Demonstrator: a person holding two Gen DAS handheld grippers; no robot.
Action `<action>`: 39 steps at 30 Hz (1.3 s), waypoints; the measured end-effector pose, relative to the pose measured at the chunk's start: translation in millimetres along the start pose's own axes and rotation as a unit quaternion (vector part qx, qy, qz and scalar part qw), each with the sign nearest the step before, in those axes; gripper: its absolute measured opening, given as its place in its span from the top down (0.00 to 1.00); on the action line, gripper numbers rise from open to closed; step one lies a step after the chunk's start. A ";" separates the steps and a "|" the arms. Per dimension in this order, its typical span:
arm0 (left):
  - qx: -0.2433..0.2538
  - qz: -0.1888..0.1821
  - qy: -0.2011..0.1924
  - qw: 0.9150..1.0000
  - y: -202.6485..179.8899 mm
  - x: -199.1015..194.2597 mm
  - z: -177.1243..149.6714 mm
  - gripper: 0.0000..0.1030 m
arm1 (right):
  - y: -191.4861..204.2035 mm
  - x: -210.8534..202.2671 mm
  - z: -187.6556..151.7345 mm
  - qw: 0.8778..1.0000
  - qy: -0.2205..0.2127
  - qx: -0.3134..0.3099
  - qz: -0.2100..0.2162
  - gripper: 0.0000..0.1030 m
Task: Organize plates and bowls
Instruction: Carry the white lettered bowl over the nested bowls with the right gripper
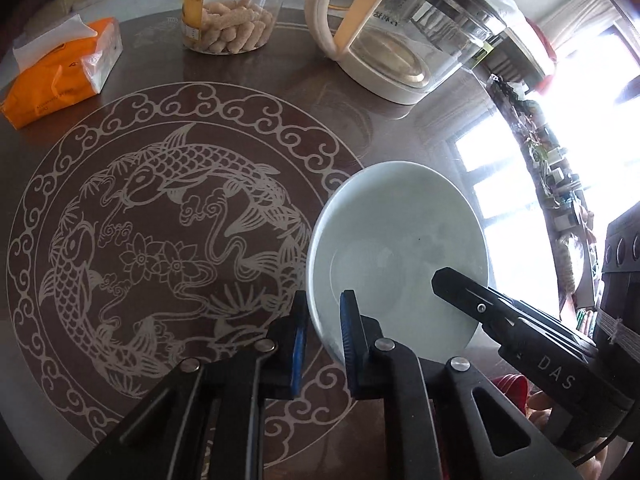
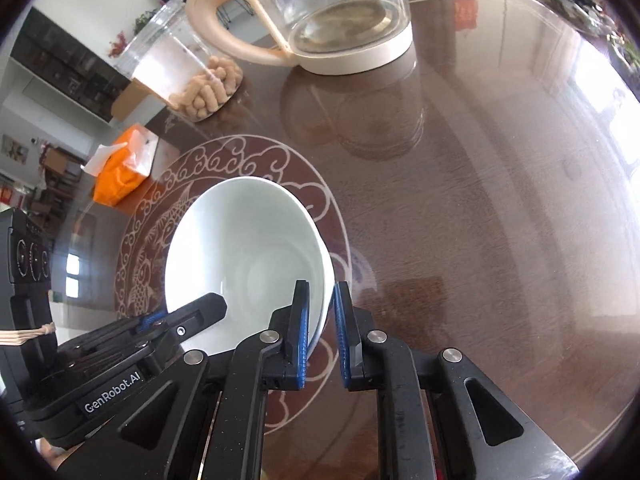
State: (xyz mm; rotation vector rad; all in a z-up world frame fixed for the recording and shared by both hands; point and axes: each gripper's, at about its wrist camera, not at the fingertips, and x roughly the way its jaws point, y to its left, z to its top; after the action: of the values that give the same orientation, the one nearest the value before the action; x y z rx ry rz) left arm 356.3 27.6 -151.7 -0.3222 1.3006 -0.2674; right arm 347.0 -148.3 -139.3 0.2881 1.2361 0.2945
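A white bowl [image 1: 396, 252] is held tilted above the brown table, over the edge of the round fish pattern [image 1: 160, 232]. My left gripper [image 1: 324, 328] is shut on the bowl's near rim, one blue pad on each side of the wall. My right gripper [image 2: 320, 320] is shut on the opposite rim of the same bowl [image 2: 248, 256]. The right gripper's finger also shows in the left wrist view [image 1: 500, 312], reaching over the bowl. The left gripper's finger shows in the right wrist view [image 2: 168, 328].
A glass kettle with a cream handle [image 1: 400, 36] stands at the back, with a clear jar of snacks [image 1: 232, 12] to its left. An orange tissue pack [image 1: 60, 76] lies at the far left. The kettle also shows in the right wrist view [image 2: 340, 20].
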 end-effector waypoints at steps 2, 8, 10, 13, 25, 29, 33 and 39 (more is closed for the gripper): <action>0.013 -0.001 -0.005 1.000 -3.5 -16.1 -7.6 0.85 | 6.5 -10.2 -2.2 1.000 -0.008 -0.007 -0.002 0.86; 0.050 -0.003 -0.034 0.998 -14.9 -84.7 -43.1 0.85 | 32.3 -56.7 -25.0 0.999 -0.035 -0.025 0.009 0.85; 0.056 -0.004 -0.051 0.997 -13.4 -112.5 -60.3 0.85 | 44.6 -76.3 -37.6 0.998 -0.045 -0.031 0.022 0.85; 0.061 -0.001 -0.077 0.995 -4.8 -149.3 -91.4 0.85 | 69.2 -99.9 -62.4 0.996 -0.057 -0.049 0.040 0.85; 0.017 0.037 -0.096 0.995 71.0 -192.4 -223.0 0.85 | 139.8 -96.3 -184.1 0.990 -0.025 -0.097 0.097 0.84; 0.002 0.047 -0.082 0.995 87.8 -177.8 -237.6 0.85 | 146.9 -69.6 -202.7 0.991 0.004 -0.095 0.095 0.84; 0.004 0.058 -0.070 0.996 95.2 -161.8 -243.6 0.85 | 148.9 -48.6 -215.8 0.992 0.027 -0.097 0.079 0.84; 0.020 0.085 -0.063 0.994 97.2 -146.7 -243.9 0.85 | 148.0 -31.4 -221.4 0.992 0.037 -0.102 0.059 0.84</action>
State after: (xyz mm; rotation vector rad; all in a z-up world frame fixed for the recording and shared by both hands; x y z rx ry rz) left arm 85.0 151.8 -114.1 -0.1899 1.1890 -0.1258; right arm 117.4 -10.6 -123.7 0.1752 1.2538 0.5344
